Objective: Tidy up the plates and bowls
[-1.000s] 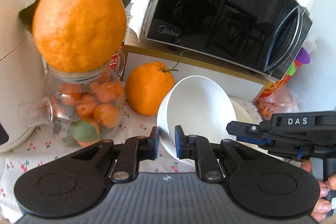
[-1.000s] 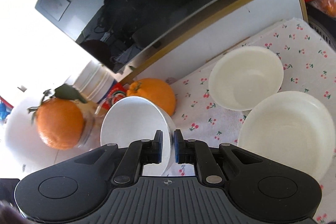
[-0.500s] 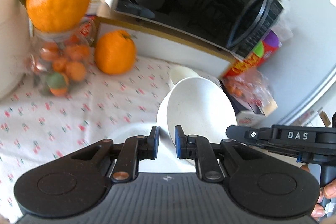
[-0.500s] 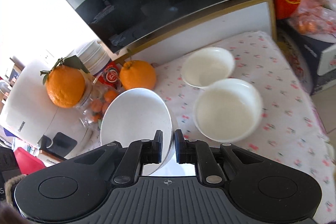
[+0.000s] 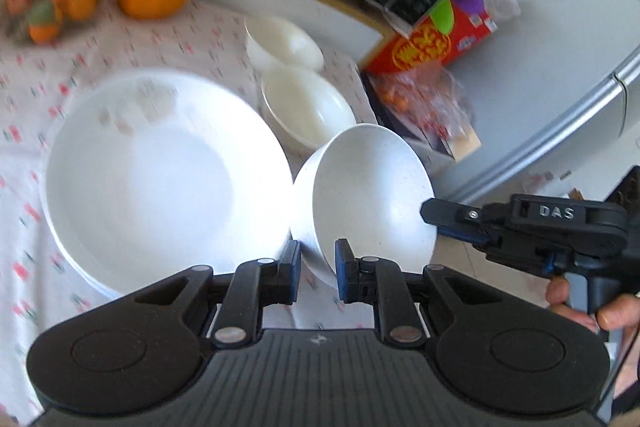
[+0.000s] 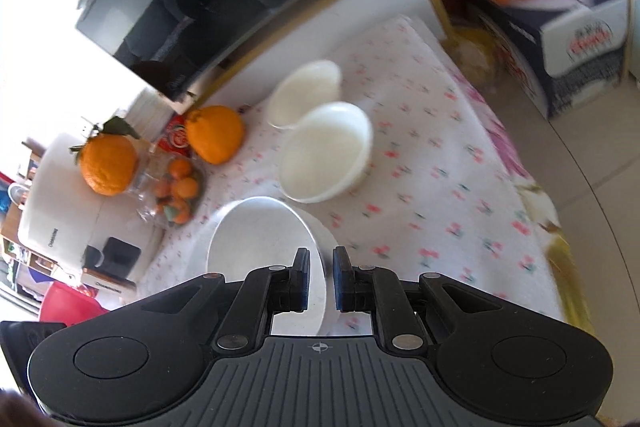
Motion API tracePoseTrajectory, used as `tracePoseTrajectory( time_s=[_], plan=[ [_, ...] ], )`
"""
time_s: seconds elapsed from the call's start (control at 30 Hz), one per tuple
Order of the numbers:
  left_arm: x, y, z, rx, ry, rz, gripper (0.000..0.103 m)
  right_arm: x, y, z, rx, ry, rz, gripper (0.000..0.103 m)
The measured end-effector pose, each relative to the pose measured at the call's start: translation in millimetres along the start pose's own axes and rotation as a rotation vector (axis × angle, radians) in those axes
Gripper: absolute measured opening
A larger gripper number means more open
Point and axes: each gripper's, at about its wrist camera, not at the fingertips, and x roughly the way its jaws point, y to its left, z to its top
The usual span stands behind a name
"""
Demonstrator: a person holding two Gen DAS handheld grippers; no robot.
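crowding the bowl [image 5: 372, 187]: plates [image 5: 160, 179], two small bowls [image 5: 308, 107]

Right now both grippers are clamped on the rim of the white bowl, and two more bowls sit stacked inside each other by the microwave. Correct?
Partly. The left gripper and right gripper do clamp the white bowl, but the two cream bowls sit side by side, not nested, as the right wrist view shows.

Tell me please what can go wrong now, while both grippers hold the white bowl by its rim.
1. The white bowl is tilted, pinched only at its rim by the left gripper and right gripper; it could slip.
2. It hangs close beside the large plate and could knock it.
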Motion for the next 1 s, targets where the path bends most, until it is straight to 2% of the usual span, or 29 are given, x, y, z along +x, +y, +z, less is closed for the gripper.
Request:
tracePoseTrajectory(
  time_s=[0.13, 0.33, 0.9, 1.0],
  plan=[
    [14.9, 0.2, -14.8, -0.015, 0.047, -0.022, 0.017, 5.2, -18.9, -5.7, 0.017, 0.052, -0.054, 0.014],
    [33.4, -1.3, -23.5, 0.001, 0.106, -0.003, 0.017, 11.0, -35.7, -8.9, 0.046, 0.084, -0.079, 0.014],
    [31.9, -4.5, -24.5, 0.04, 0.1, -0.004, 0.018, 28.1, -42.0, -4.3, 0.067, 0.123, -0.115, 0.015],
    [32.4, -5.8, -24.2, 0.044, 0.106, -0.001, 0.024, 27.9, -42.3, -3.9, 0.067, 0.123, -0.115, 0.016]
  ],
)
